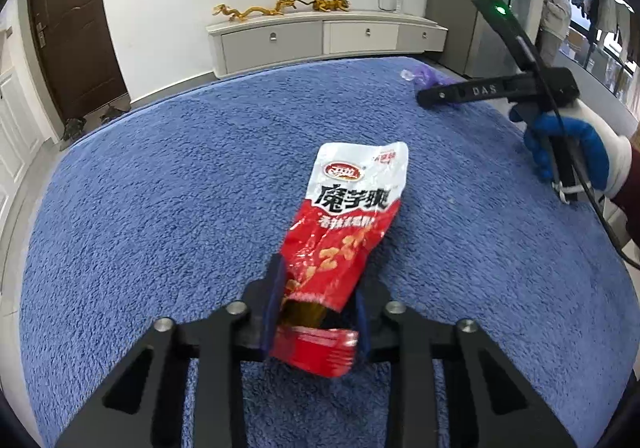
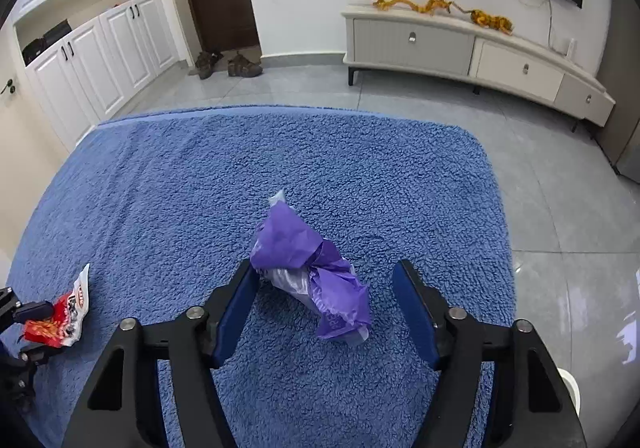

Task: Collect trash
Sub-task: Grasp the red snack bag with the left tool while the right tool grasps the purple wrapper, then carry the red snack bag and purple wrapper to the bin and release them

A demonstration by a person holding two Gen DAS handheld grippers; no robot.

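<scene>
1. Your left gripper [image 1: 318,312], in its own wrist view, is clamped on the torn lower end of a glossy red-and-white snack wrapper [image 1: 348,215]; the blue pads pinch its crinkled foil, and the rest of it stretches away over the shaggy blue rug [image 1: 160,187]. Only this view shows your blue-and-white gloved right hand [image 1: 568,151] holding the other tool.
2. Your right gripper [image 2: 326,308], seen from its wrist camera, stands spread around a crumpled purple plastic bag [image 2: 312,272] on the rug. One pad sits just beside the bag; the other is apart from it.
</scene>
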